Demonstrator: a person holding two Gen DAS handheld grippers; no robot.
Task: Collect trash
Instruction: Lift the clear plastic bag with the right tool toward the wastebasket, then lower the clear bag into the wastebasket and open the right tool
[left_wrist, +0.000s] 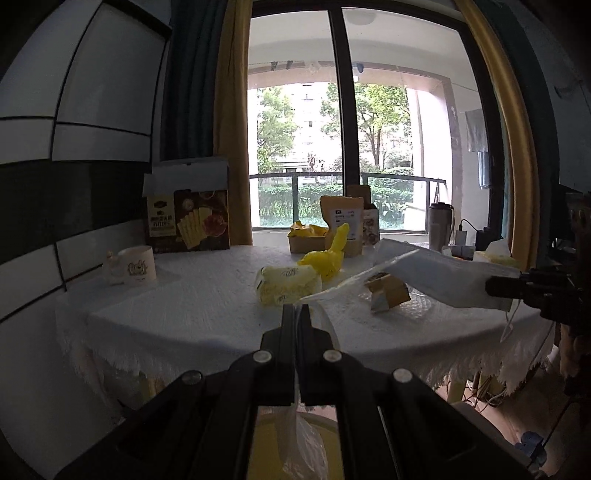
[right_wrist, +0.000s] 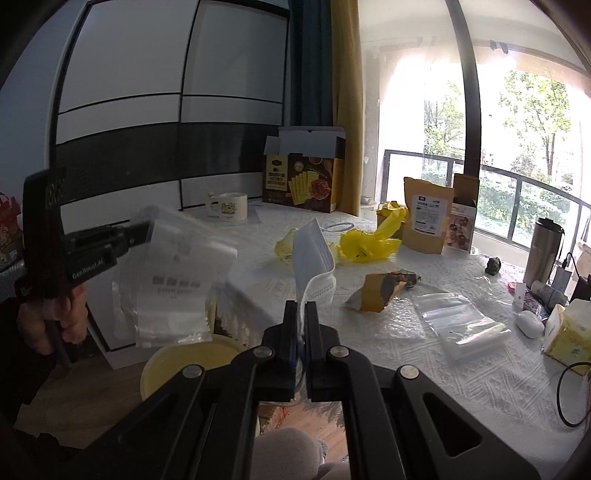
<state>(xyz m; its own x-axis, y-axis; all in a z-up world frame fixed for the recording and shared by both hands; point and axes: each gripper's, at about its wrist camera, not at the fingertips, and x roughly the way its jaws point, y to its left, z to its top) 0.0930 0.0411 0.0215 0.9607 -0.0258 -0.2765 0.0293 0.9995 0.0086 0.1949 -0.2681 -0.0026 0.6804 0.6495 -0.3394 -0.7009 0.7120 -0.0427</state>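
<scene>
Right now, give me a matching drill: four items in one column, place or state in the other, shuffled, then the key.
Items:
1. face mask
2. clear printed bag
3. yellow plastic bag
4. mug

Places or states:
A. lying crumpled on the table, mid-table
B. pinched in the right tool
C. standing near the wall, by the brown snack box
D. hanging from the left tool, off the table edge

Pairs: 1-B, 2-D, 3-A, 4-C

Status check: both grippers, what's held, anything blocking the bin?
Left gripper shut on clear plastic bag. Right gripper shut on face mask. Yellow bin below table edge, nothing blocking it.
</scene>
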